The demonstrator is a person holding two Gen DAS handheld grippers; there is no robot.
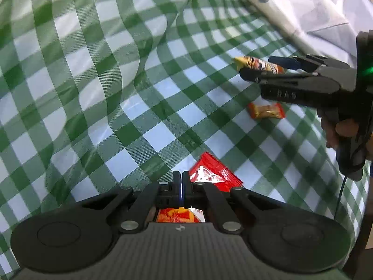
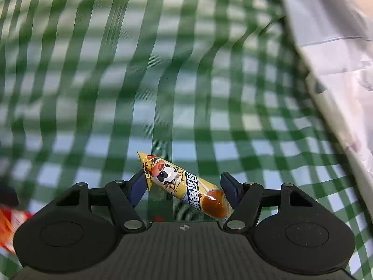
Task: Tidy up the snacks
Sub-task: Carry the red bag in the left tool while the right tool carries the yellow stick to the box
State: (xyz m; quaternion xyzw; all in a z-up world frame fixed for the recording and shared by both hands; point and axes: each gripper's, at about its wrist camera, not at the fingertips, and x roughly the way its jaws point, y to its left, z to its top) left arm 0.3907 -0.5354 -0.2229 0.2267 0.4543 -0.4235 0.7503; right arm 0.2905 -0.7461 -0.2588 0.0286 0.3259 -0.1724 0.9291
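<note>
My left gripper point(image 1: 181, 179) is shut low over the green-and-white checked cloth point(image 1: 116, 81). Its fingers pinch a crinkled red snack packet point(image 1: 213, 175), which shows beside the right finger and again under the jaws. My right gripper point(image 2: 184, 186) is shut on a yellow snack stick point(image 2: 184, 184) printed with a cartoon animal. The stick lies slantwise, with one end against each finger. In the left wrist view the right gripper point(image 1: 256, 66) is at the right, holding the yellow stick point(image 1: 254, 62) over the cloth. The red packet point(image 2: 10, 221) is a blur at the left edge of the right wrist view.
An orange and yellow packet point(image 1: 267, 111) lies on the cloth below the right gripper. A white sheet or bag point(image 1: 303, 11) borders the cloth at the upper right. The cloth is rumpled into folds at the far left. A hand point(image 1: 345, 128) holds the right gripper's handle.
</note>
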